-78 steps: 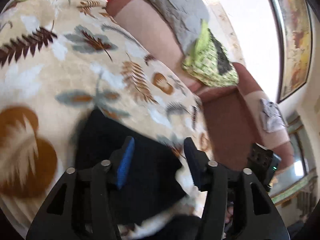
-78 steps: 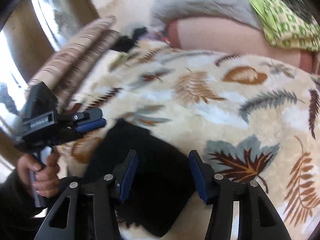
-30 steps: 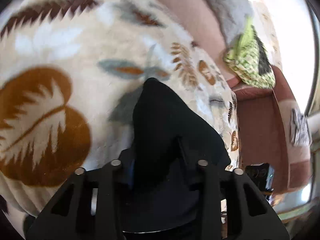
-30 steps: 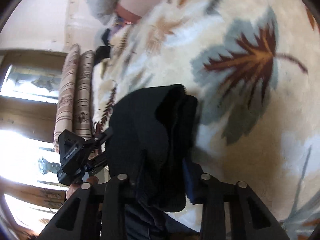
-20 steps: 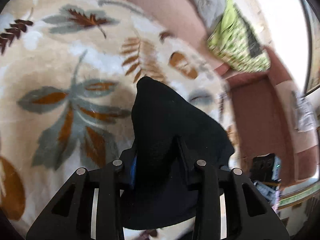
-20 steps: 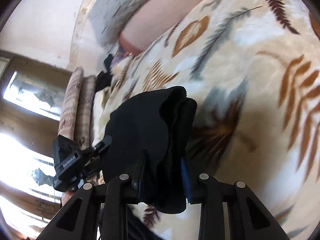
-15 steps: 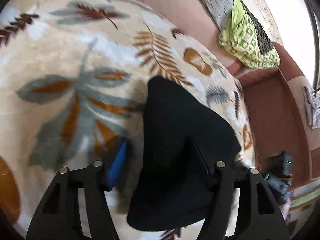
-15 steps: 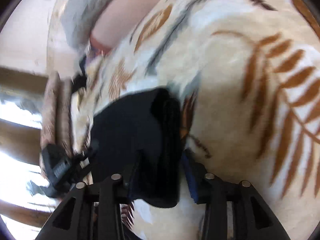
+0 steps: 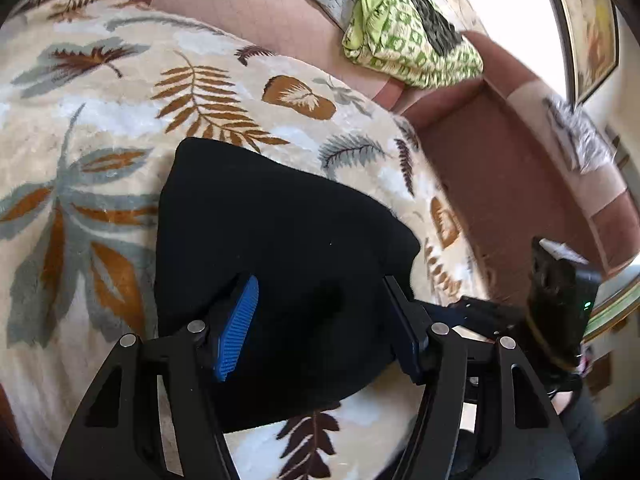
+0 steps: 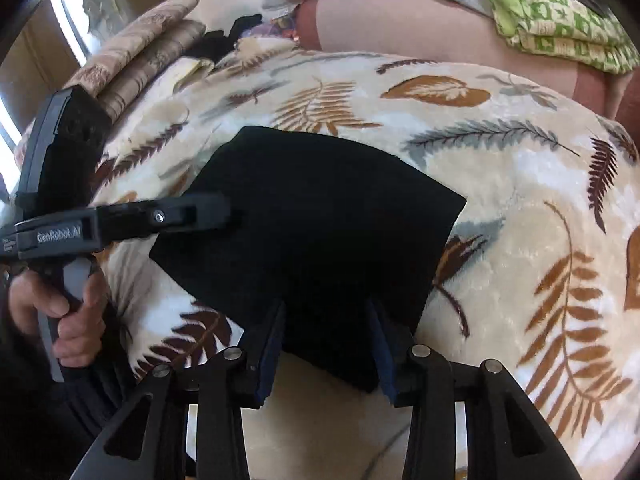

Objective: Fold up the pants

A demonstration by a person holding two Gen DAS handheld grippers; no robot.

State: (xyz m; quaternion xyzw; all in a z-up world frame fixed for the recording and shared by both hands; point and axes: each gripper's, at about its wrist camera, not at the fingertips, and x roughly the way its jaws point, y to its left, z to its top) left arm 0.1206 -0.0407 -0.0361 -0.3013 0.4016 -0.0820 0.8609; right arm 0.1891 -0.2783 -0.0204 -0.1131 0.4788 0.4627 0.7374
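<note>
We see the black pants [image 9: 280, 248] folded into a compact, flat bundle on the leaf-patterned blanket [image 9: 100, 140], filling the middle of both wrist views. Our left gripper [image 9: 320, 312] has its jaws spread wide over the near edge of the bundle — the blue pad at 7 o'clock and the dark one at 4 o'clock both stand clear of the cloth, holding nothing. Our right gripper [image 10: 326, 320] is parted too, more narrowly, its fingers straddling the bundle's near corner at 6 o'clock; we cannot tell whether the pads touch the fabric. In the right wrist view the left gripper reaches in from 9 o'clock. A green patterned cloth [image 9: 408, 36] lies on the sofa back [image 9: 240, 12] at 1 o'clock — well apart from the pants.
</note>
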